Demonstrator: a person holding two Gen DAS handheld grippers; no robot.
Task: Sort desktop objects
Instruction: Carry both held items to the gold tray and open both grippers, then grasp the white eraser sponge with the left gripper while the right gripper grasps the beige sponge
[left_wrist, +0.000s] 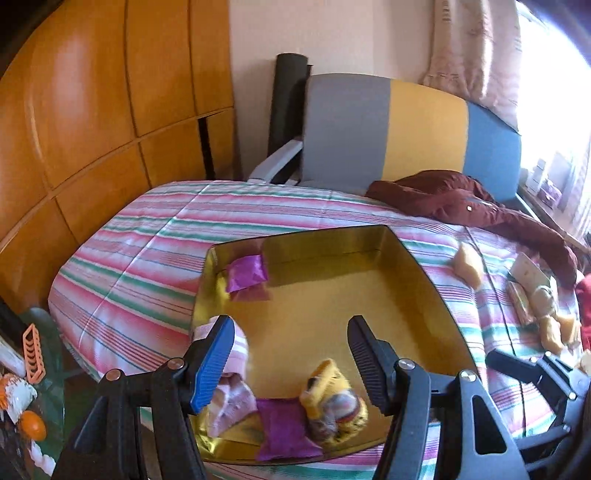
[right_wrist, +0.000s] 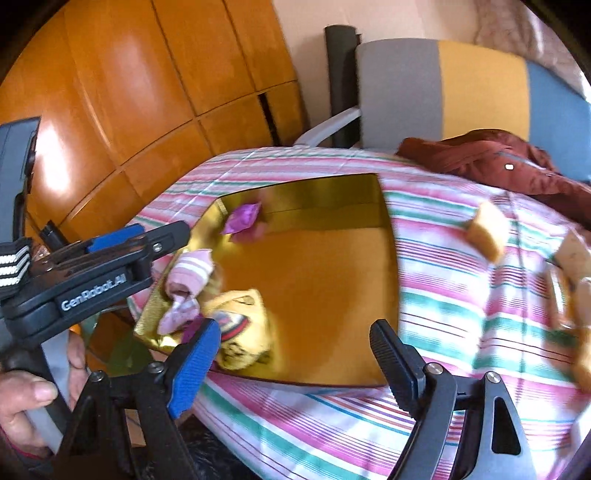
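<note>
Gold tray (left_wrist: 424, 291), on striped bedspread (left_wrist: 140, 258): middle and right of floor bare, open from above. Obstacles inside: purple sachet (left_wrist: 245, 273) at far left corner; pink sock (right_wrist: 192, 275), yellow sock (right_wrist: 240, 332) and a second purple sachet (left_wrist: 284, 428) crowding near left corner. Beyond right wall: yellow sponge (left_wrist: 469, 264) alone, then clutter near maroon jacket (left_wrist: 461, 199).
</note>
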